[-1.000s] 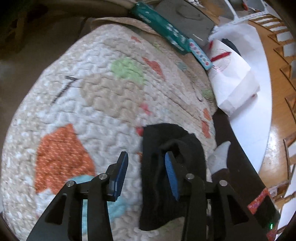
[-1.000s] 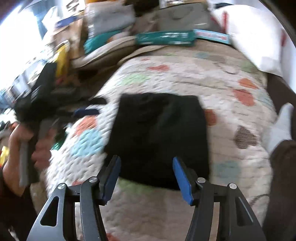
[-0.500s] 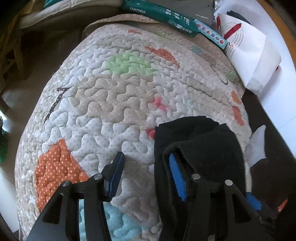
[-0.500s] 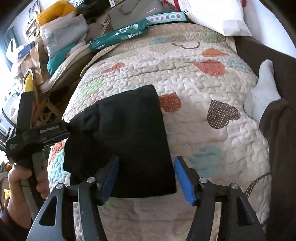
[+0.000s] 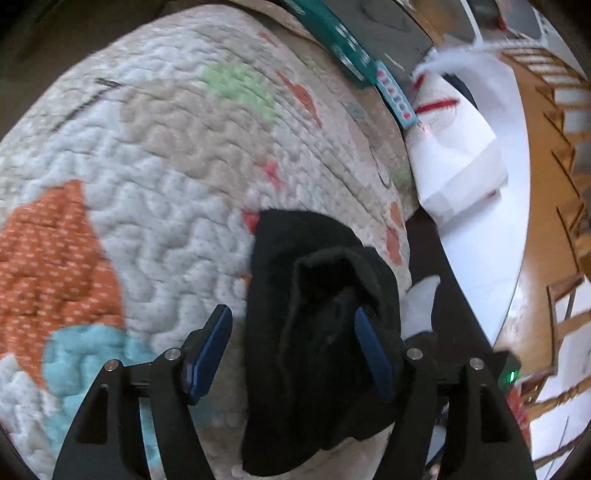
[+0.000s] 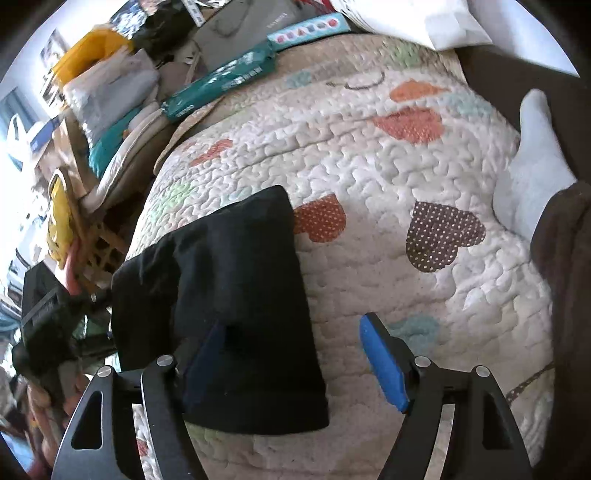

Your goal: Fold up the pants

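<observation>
The black pants (image 6: 236, 295) lie folded into a thick pad on the quilted heart-print blanket (image 6: 388, 177). In the left wrist view the pants (image 5: 317, 332) show as a bunched fold between the fingers of my left gripper (image 5: 291, 343), which is open, its right blue pad (image 5: 369, 350) against the cloth. My right gripper (image 6: 295, 354) is open over the pad's near right edge, with its left finger under or behind the cloth. The left gripper's body (image 6: 48, 306) shows at the pants' left end.
A green box (image 6: 221, 85) and a blue box (image 6: 310, 27) lie along the blanket's far edge beside bags and clutter. A white-socked foot (image 6: 532, 155) and dark trouser leg (image 6: 565, 295) rest at the right. A white paper bag (image 5: 454, 162) stands beyond the blanket.
The right gripper has moved right along the pants, so the pad now sits at its left finger. The left view has swung, with the fold still bunched between its fingers.
</observation>
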The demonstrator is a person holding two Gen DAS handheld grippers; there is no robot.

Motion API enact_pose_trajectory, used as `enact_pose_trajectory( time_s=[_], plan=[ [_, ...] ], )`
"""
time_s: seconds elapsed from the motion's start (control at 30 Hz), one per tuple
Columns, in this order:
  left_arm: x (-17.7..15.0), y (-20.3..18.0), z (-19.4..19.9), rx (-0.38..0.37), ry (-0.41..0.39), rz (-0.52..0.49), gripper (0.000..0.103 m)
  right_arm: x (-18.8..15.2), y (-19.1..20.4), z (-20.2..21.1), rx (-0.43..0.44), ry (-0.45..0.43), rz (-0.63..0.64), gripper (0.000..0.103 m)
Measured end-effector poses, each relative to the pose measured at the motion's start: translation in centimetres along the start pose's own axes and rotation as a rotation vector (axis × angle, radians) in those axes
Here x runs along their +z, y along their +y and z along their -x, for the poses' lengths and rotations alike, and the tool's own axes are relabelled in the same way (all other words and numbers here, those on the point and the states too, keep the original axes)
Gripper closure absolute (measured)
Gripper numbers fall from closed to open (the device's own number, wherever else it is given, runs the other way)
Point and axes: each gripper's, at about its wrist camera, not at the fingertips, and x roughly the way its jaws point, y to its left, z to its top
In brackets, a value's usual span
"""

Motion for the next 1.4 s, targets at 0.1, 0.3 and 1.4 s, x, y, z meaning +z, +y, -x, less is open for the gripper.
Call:
enact_pose_trajectory(
  time_s=[0.1,0.3,1.4],
  plan=[
    [-0.5,-0.1,0.0,-0.031,0.007,-0.019,0.032,0.9,-0.5,-0.6,0.021,0.009,-0.025,0.02],
    [-0.3,-1.0,1.2,-0.087,-0.023,-0.03,0.031,2.4,-0.9,-3.6,0.097,0.063,-0.072,0.014],
    [0.2,-1.7,-3.6,0.069,0.089,-0.173,0.069,4.7,0.9,-7.9,0.254,0.191,-0.007,0.042]
  ],
)
